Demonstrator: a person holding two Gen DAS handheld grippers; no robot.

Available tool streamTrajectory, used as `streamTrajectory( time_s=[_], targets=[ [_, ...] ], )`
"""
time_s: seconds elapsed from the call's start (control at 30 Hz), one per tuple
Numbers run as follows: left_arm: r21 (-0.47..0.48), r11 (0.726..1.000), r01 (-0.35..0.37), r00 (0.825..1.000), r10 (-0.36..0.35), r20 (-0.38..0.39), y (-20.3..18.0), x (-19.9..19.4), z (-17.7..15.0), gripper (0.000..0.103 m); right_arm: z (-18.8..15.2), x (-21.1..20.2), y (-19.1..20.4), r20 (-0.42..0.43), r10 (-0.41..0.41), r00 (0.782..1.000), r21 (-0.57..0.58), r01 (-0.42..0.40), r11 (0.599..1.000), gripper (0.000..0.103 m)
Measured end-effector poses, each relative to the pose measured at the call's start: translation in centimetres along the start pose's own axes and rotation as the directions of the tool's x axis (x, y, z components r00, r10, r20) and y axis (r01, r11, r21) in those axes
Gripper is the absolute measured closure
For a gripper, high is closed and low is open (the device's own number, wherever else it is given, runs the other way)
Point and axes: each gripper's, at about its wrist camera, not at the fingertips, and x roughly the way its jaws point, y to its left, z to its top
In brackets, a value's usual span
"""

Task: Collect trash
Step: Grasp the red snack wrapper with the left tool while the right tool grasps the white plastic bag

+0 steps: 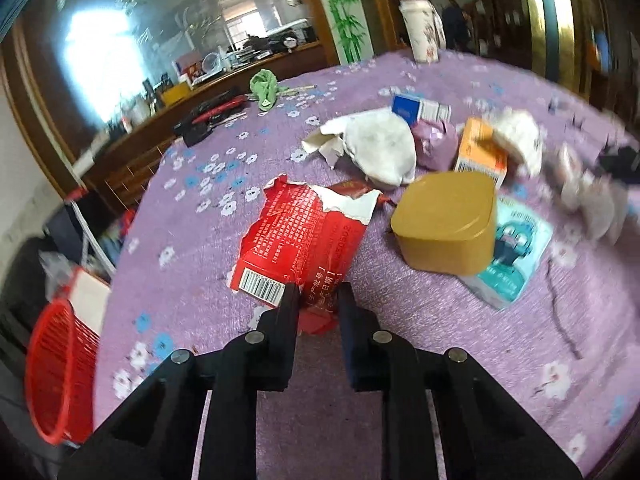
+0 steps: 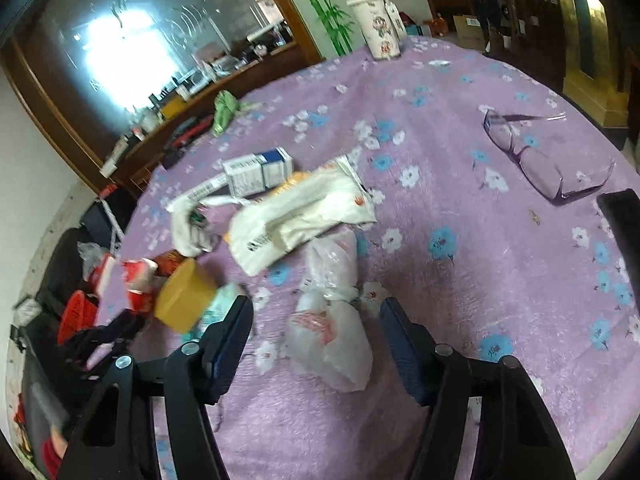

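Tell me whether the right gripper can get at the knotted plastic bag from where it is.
Probably yes. The right gripper is open, and the knotted plastic bag already lies between its fingers on the purple cloth, with nothing in the way.

The right gripper [image 2: 316,308] hangs wide open around a knotted plastic bag [image 2: 330,320] on the purple cloth [image 2: 460,280]; glasses [image 2: 540,156] lie toward two o'clock.

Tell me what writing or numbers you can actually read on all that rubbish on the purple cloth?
"生产批号" and "生产日期": torn red carton, near the left tool.
Barcode digits and small white print on that carton: too small.
Orange box, blue-and-white box, teal packet, white bag: blurred, unreadable.
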Motion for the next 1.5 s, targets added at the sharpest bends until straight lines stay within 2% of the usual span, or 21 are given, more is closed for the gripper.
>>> streamTrajectory(
  time_s=[0.03, 0.1, 0.17, 0.2, 0.33, 0.43, 0.5, 0.57, 0.63, 0.67, 0.73, 0.83, 0.9, 0.97, 1.03, 1.13, 1.23, 1.33, 1.4, 1.5],
  targets=[
    [-0.037, 0.999, 0.026, 1.0, -0.026, 0.008, 0.6, -0.3, -0.1, 0.085, -0.3, 0.5, 0.1, -0.014, -0.013, 1.0, -0.016, 0.013, 1.0, 0.034],
    [-0.099, 0.992, 0.077, 0.997, -0.075, 0.019, 1.6, -0.9, -0.3, 0.085, -0.6, 1.2, 0.2, -0.031, -0.03, 0.999, -0.036, 0.029, 0.999, 0.042],
    [-0.138, 0.983, 0.122, 0.992, -0.117, 0.038, 2.2, -1.7, -0.7, 0.091, -1.3, 1.6, 0.5, -0.035, -0.051, 0.998, -0.058, 0.049, 0.997, 0.063],
    [-0.152, 0.979, 0.133, 0.991, -0.127, 0.048, 2.4, -2.1, -0.9, 0.097, -1.4, 1.5, 0.6, -0.021, -0.062, 0.998, -0.068, 0.061, 0.996, 0.064],
    [-0.208, 0.961, 0.184, 0.982, -0.17, 0.08, 2.9, -3.3, -1.6, 0.098, -2.0, 0.2, 0.8, 0.024, -0.064, 0.998, -0.079, 0.066, 0.995, 0.071],
    [-0.205, 0.962, 0.182, 0.982, -0.169, 0.08, 2.6, -3.5, -1.7, 0.098, -2.0, -1.1, 1.4, 0.056, -0.062, 0.996, -0.099, 0.068, 0.993, 0.072],
    [-0.174, 0.972, 0.159, 0.986, -0.148, 0.07, 2.3, -3.5, -1.7, 0.097, -2.1, -1.8, 1.7, 0.064, -0.048, 0.997, -0.105, 0.055, 0.993, 0.072],
    [-0.162, 0.974, 0.158, 0.987, -0.151, 0.059, 2.3, -3.5, -1.8, 0.082, -2.2, -2.2, 1.8, 0.07, -0.043, 0.997, -0.106, 0.051, 0.993, 0.072],
    [-0.138, 0.977, 0.165, 0.985, -0.155, 0.076, 2.3, -4.0, -1.9, 0.035, -2.3, -2.3, 1.8, 0.068, -0.034, 0.997, -0.104, 0.041, 0.994, 0.072],
    [-0.107, 0.983, 0.147, 0.986, -0.138, 0.091, 2.1, -4.4, -2.0, 0.033, -2.4, -2.3, 1.8, 0.064, -0.029, 0.998, -0.103, 0.035, 0.994, 0.072],
    [-0.037, 0.992, 0.121, 0.988, -0.116, 0.099, 1.7, -4.7, -2.1, 0.033, -2.4, -2.1, 1.7, 0.06, -0.026, 0.998, -0.101, 0.032, 0.994, 0.072],
    [0.088, 0.99, 0.11, 0.99, -0.116, 0.074, 0.3, -4.5, -2.1, 0.033, -2.5, -2.0, 1.7, 0.058, -0.016, 0.998, -0.093, 0.021, 0.995, 0.072],
    [0.183, 0.981, 0.069, 0.995, -0.08, 0.054, -1.2, -3.8, -2.4, 0.033, -2.6, -2.1, 1.8, 0.062, -0.009, 0.998, -0.093, 0.015, 0.996, 0.072],
    [0.237, 0.971, 0.042, 0.998, -0.054, 0.044, -2.2, -3.2, -2.7, 0.034, -2.7, -2.1, 1.9, 0.059, -0.003, 0.998, -0.096, 0.009, 0.995, 0.072],
    [0.269, 0.963, 0.025, 0.999, -0.033, 0.025, -3.1, -2.2, -2.5, 0.045, -2.8, -2.0, 2.0, 0.057, -0.001, 0.998, -0.099, 0.006, 0.995, 0.072],
    [0.244, 0.97, -0.003, 1.0, 0.007, -0.018, -3.2, -0.3, -1.7, 0.062, -2.9, -2.0, 1.9, 0.055, 0.007, 0.998, -0.1, -0.001, 0.995, 0.072],
    [0.18, 0.984, -0.005, 0.999, 0.014, -0.05, -2.3, 1.3, -1.1, 0.071, -2.9, -2.2, 2.0, 0.057, 0.017, 0.998, -0.101, -0.011, 0.995, 0.072],
    [0.109, 0.994, 0.002, 0.999, 0.004, -0.053, -1.4, 1.7, -0.7, 0.077, -3.0, -2.4, 2.1, 0.061, 0.026, 0.998, -0.107, -0.019, 0.994, 0.072],
    [0.036, 0.999, 0.019, 0.999, -0.018, -0.029, -0.2, 1.2, -0.3, 0.08, -2.9, -2.6, 2.3, 0.064, 0.034, 0.997, -0.112, -0.027, 0.993, 0.072],
    [-0.048, 0.998, 0.049, 0.999, -0.05, -0.013, 1.2, 0.6, -0.3, 0.081, -2.9, -2.9, 2.9, 0.07, 0.048, 0.996, -0.127, -0.039, 0.991, 0.072]
  ],
)
